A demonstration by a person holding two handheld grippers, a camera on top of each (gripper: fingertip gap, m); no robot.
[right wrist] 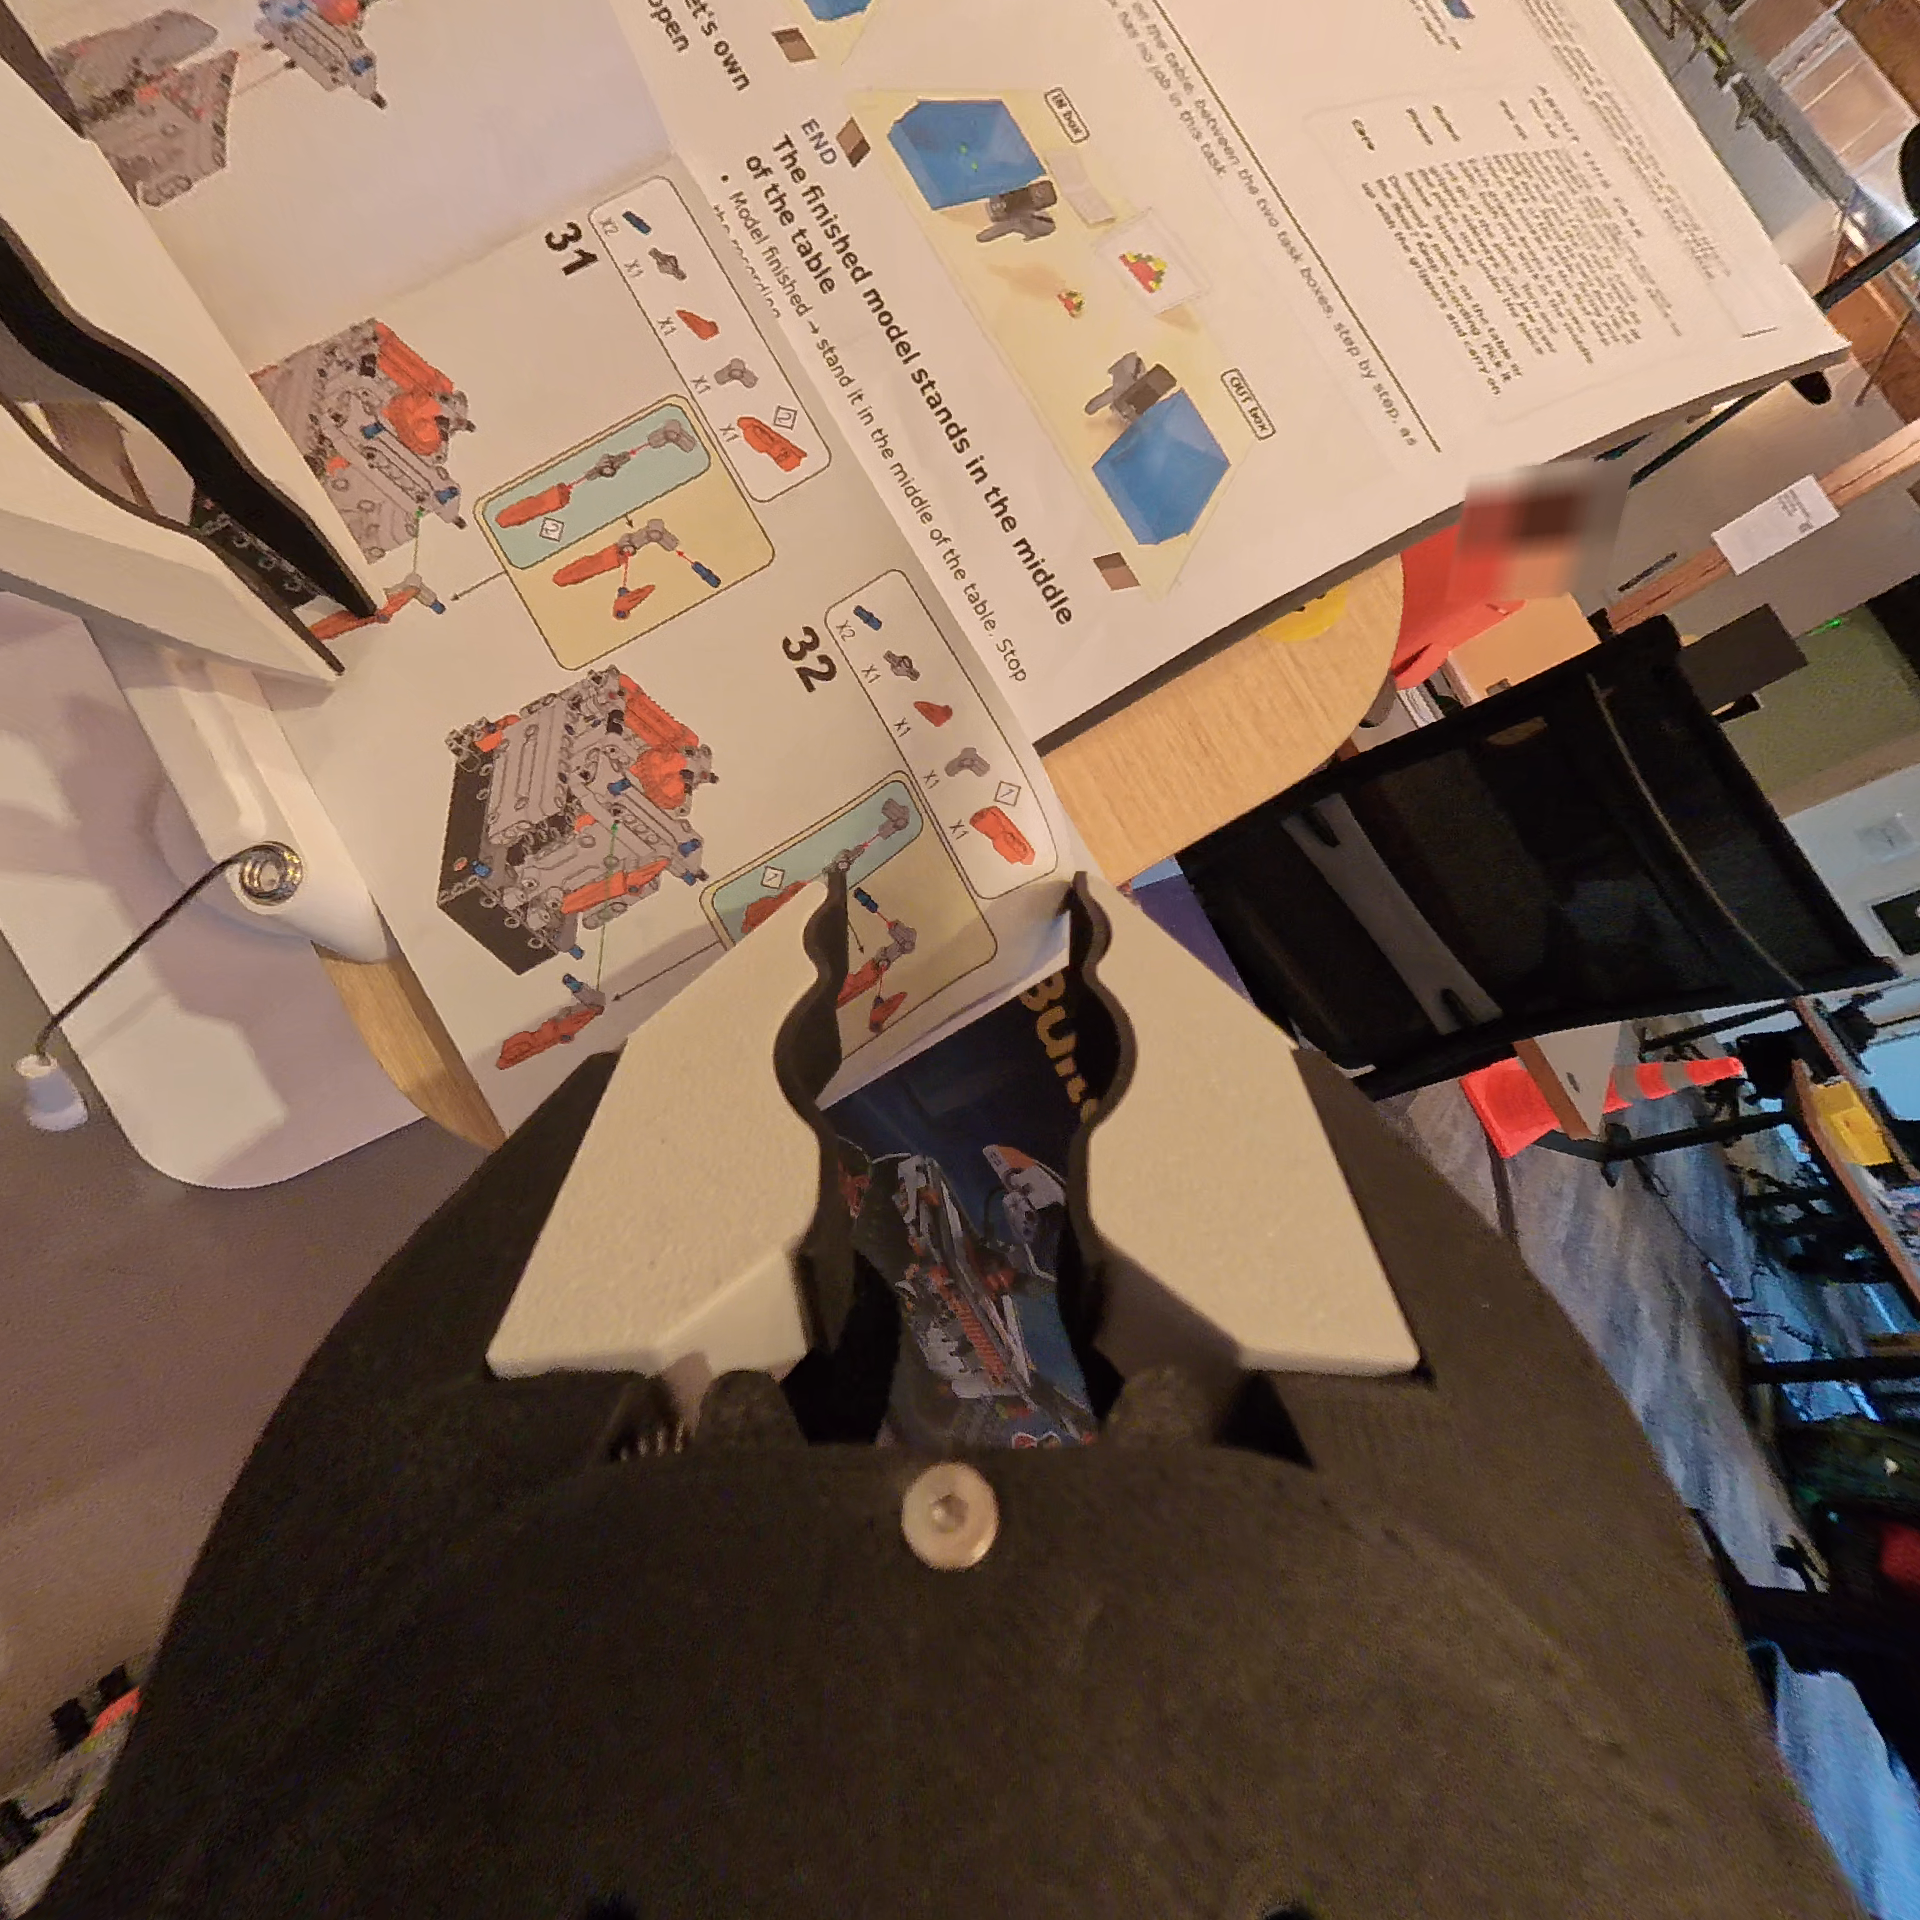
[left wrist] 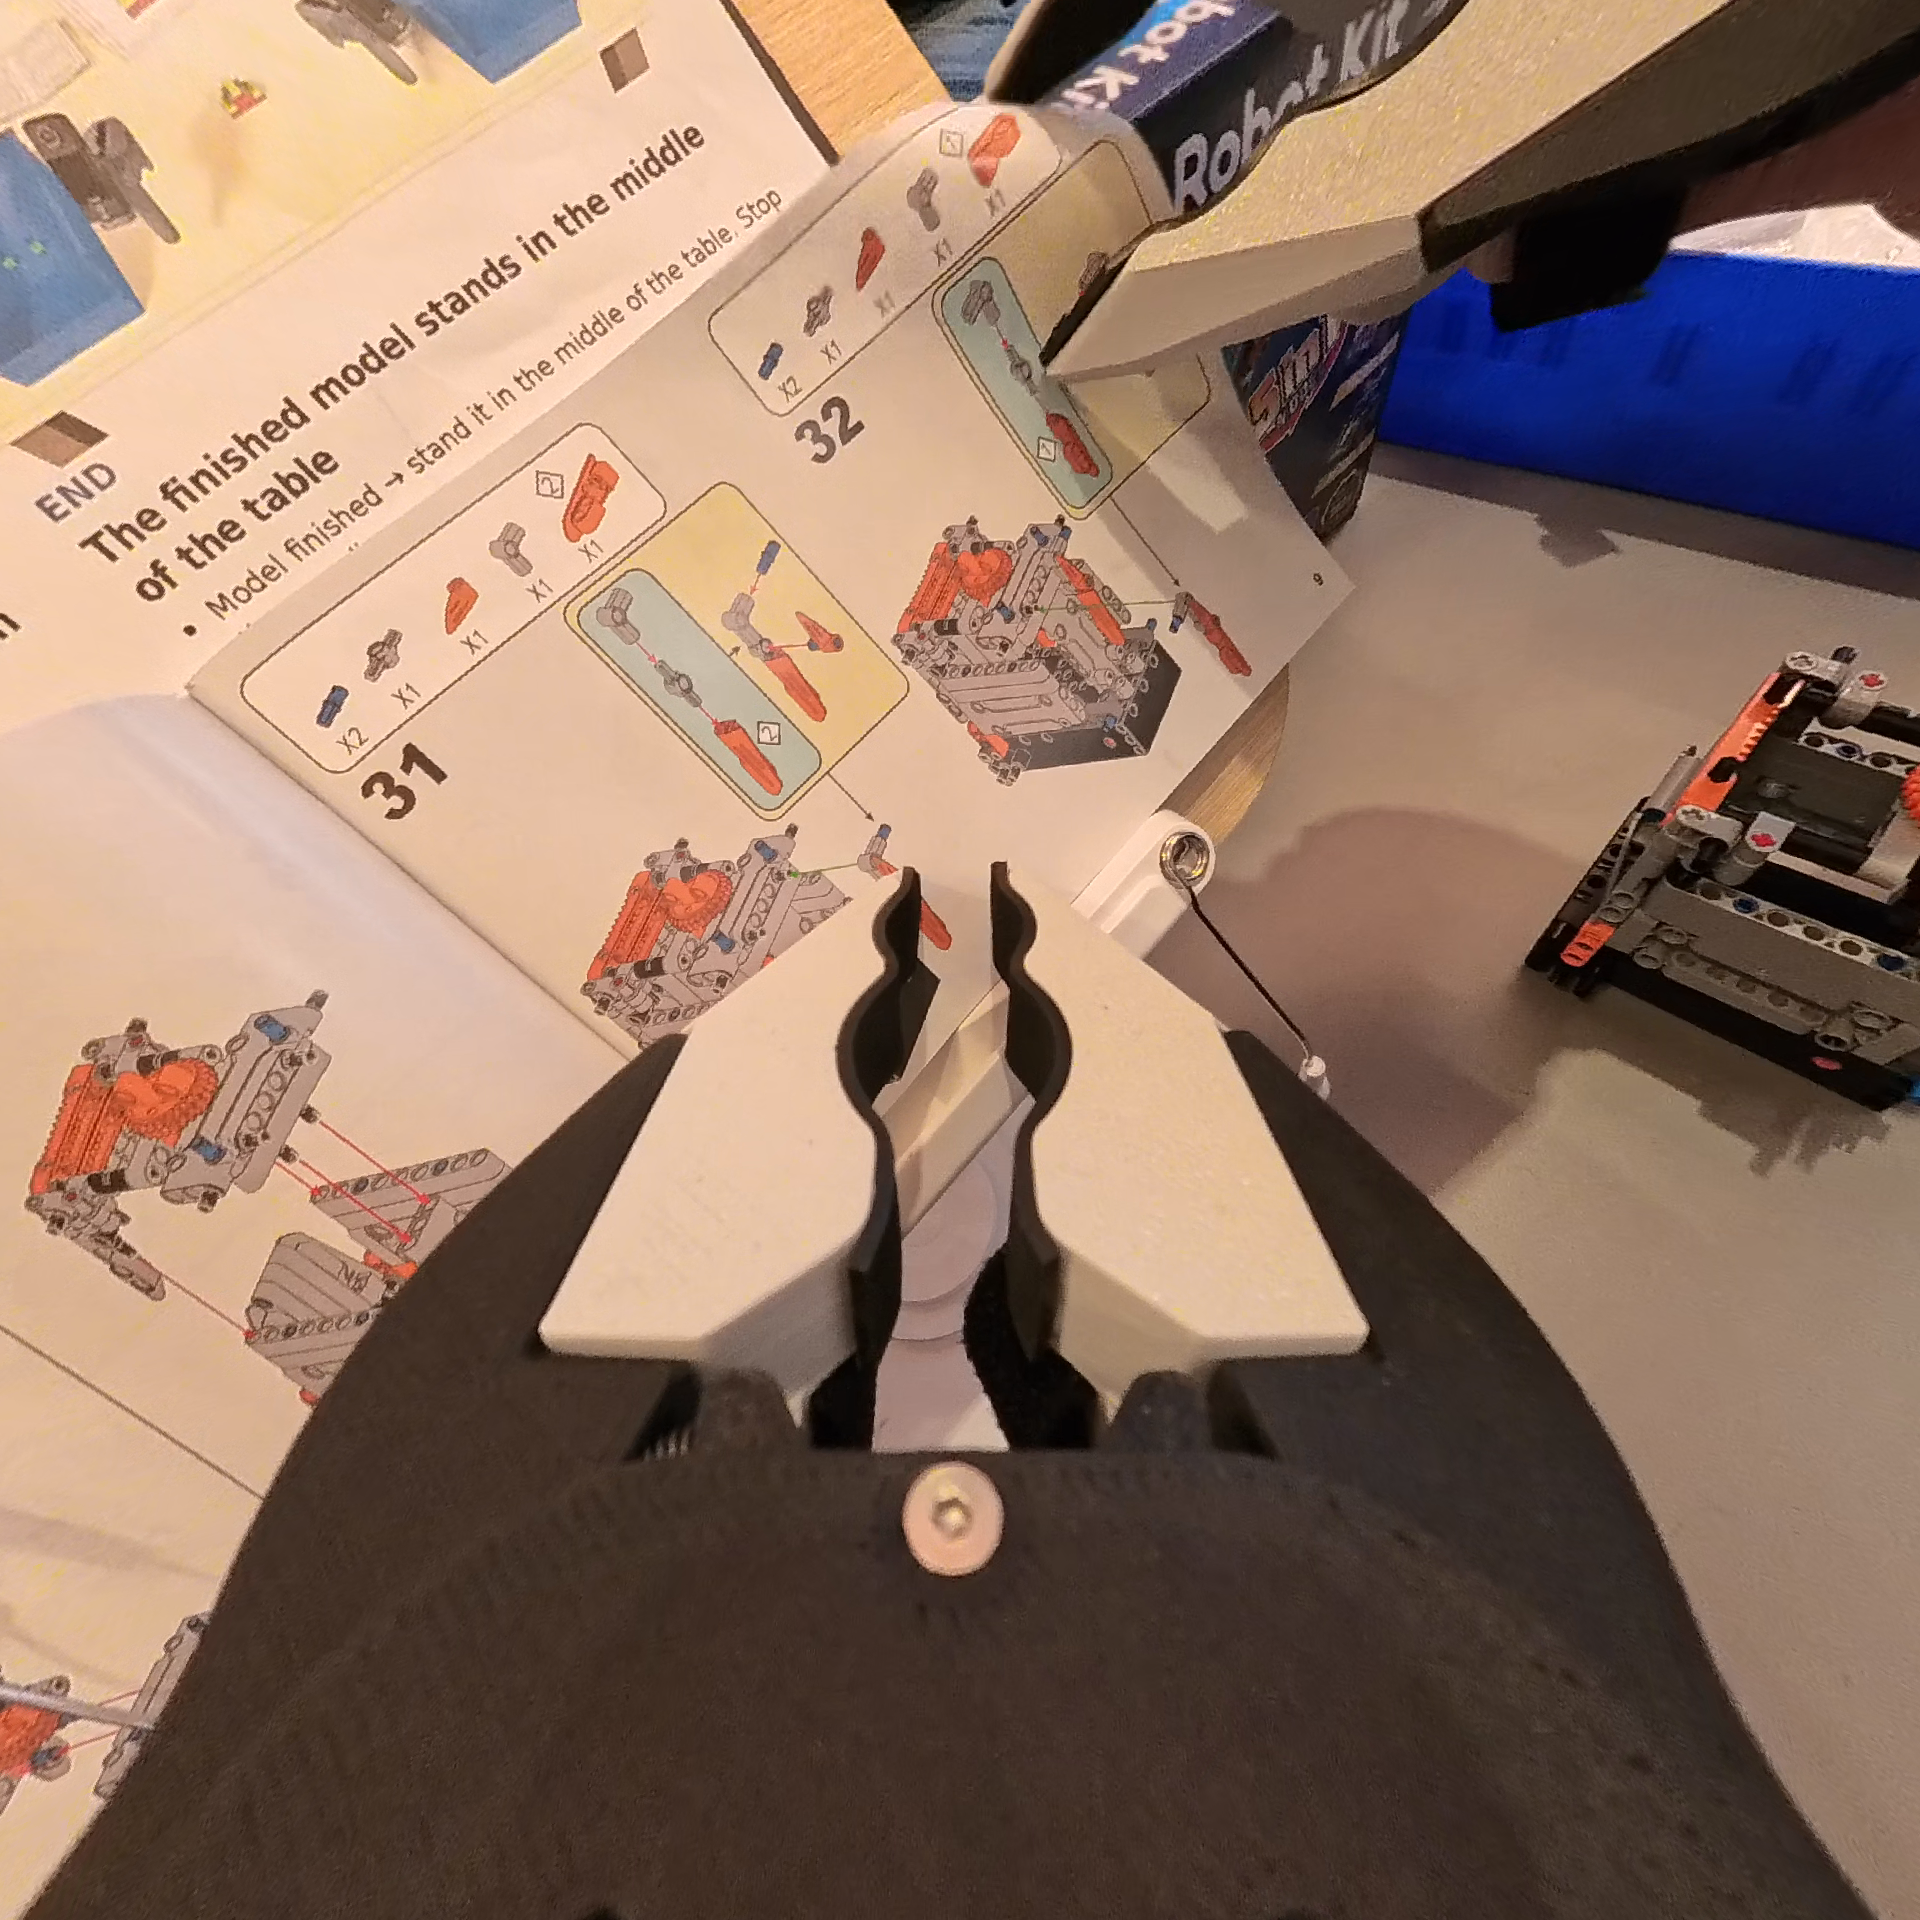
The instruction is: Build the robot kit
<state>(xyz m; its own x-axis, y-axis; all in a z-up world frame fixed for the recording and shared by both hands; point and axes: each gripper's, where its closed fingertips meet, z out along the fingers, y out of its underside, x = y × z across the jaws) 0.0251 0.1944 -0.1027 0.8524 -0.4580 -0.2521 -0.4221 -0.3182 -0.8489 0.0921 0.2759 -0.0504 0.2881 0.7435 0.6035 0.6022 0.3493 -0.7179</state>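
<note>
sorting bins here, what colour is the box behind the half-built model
Bright blue box; the left wrist view shows it best.

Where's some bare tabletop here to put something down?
Bare grey tabletop lies between the booklet stand and the half-built brick model. It is crowded toward the open instruction booklet, where both the left gripper and right gripper hover.
</note>
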